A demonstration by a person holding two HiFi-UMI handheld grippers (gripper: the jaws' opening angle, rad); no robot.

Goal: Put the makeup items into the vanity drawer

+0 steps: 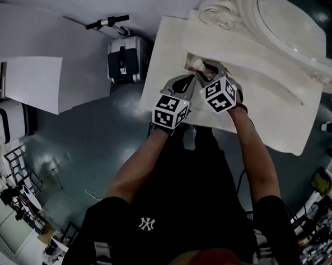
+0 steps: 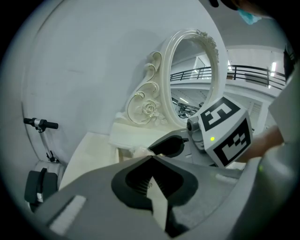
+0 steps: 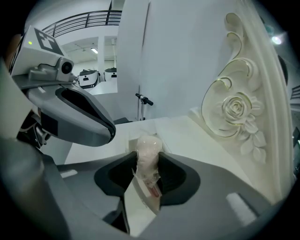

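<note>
left gripper [image 2: 152,158]: jaws together, tips meeting. nothing shows between them. in the head view it sits at the left of the pair, its marker cube [image 1: 170,112] over the front edge of the vanity [image 1: 253,90], jaws pointing toward the open drawer [image 1: 190,56].

right gripper [image 3: 146,161]: jaws clamped on a wrapped makeup item [image 3: 147,152]. the item is pale pink, in clear wrap, with a label showing some red at its lower end. it stands roughly upright between the pads, its rounded top rising past the jaw tips. in the head view this gripper is just beside the left one, with its tips at the drawer opening. whether the item is already below the drawer rim cannot be told.

drawer: pulled out from the front of the vanity and open. contents cannot be made out past the grippers.

surroundings: the oval mirror [image 2: 194,79] stands at the back of the vanity in a white frame, with a carved rose [image 3: 234,110] at its base. a scooter [image 1: 109,21] stands by the wall to the left of the vanity, and a dark case [image 1: 125,59] sits on the floor near it.
</note>
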